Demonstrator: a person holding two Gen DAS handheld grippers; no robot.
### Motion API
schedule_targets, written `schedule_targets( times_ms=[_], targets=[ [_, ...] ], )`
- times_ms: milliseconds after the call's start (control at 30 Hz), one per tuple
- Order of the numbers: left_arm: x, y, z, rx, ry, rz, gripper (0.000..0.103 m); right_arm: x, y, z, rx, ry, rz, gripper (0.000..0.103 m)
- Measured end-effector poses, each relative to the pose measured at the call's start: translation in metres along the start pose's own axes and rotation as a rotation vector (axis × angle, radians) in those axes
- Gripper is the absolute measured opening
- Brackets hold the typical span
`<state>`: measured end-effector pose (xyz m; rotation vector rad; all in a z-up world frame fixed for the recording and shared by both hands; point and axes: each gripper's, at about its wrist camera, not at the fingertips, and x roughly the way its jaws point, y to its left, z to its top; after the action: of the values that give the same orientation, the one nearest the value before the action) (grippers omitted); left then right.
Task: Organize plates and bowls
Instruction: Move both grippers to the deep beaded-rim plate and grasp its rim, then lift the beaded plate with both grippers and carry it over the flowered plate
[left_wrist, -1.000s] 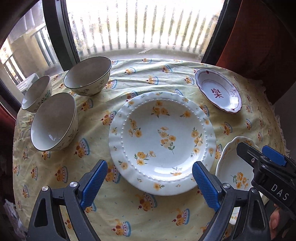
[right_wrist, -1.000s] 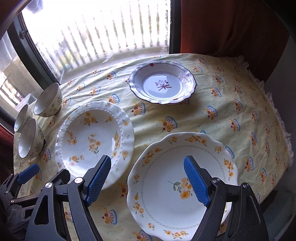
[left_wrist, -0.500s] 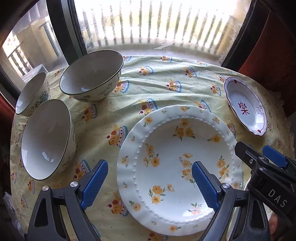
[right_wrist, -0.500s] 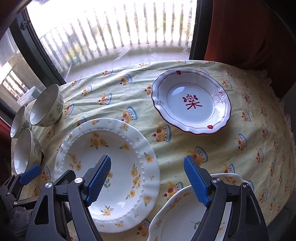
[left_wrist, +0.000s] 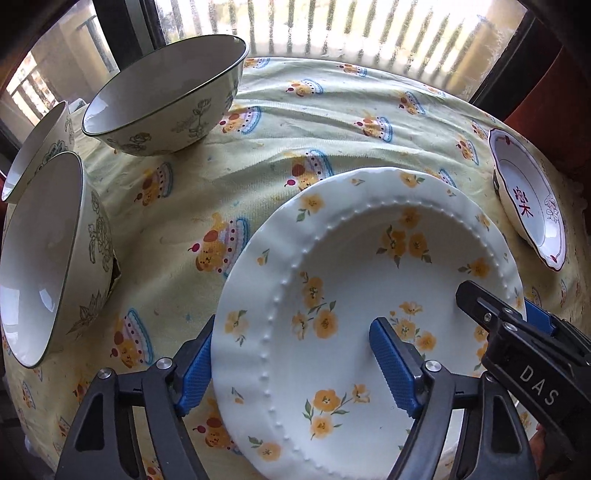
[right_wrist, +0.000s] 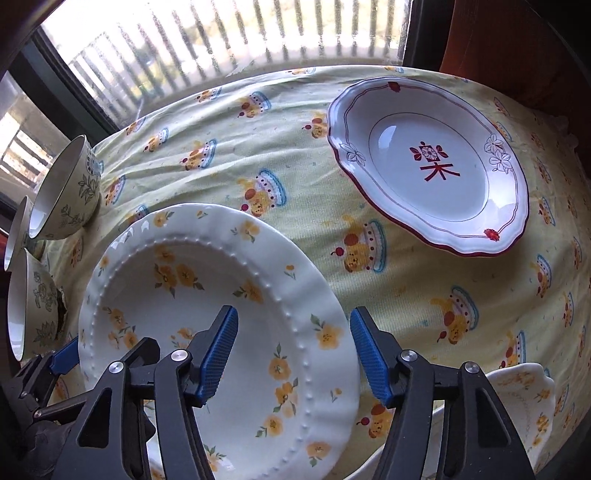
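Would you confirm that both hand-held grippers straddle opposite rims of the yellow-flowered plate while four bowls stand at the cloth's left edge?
Not quite: there are three bowls, not four, as the left wrist view shows. The rest holds: the left hand-held gripper and the right hand-held gripper, jaws closing, each straddle a rim of the yellow-flowered plate.

The left gripper straddles the 9 o'clock rim of the yellow-flowered plate, 1 blue pad outside the rim, the other over the well; its jaws are closing, with no clear press on the rim yet. The right gripper reaches in over the plate's 3 o'clock edge. 3 bowls stand toward 10 o'clock on the yellow tablecloth. A red-trimmed plate lies at 2 o'clock.
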<state>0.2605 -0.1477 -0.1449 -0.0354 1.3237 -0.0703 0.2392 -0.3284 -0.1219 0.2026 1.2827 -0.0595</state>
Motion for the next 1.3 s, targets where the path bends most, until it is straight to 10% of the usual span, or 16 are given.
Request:
schedule_targets(
  times_ms=[1300],
  targets=[
    [-0.029,0.053,-0.085,-0.008,-0.005,0.084,0.077,-0.008,0.063,-0.079,-0.096,0.028,0.005,0.060]
  ],
)
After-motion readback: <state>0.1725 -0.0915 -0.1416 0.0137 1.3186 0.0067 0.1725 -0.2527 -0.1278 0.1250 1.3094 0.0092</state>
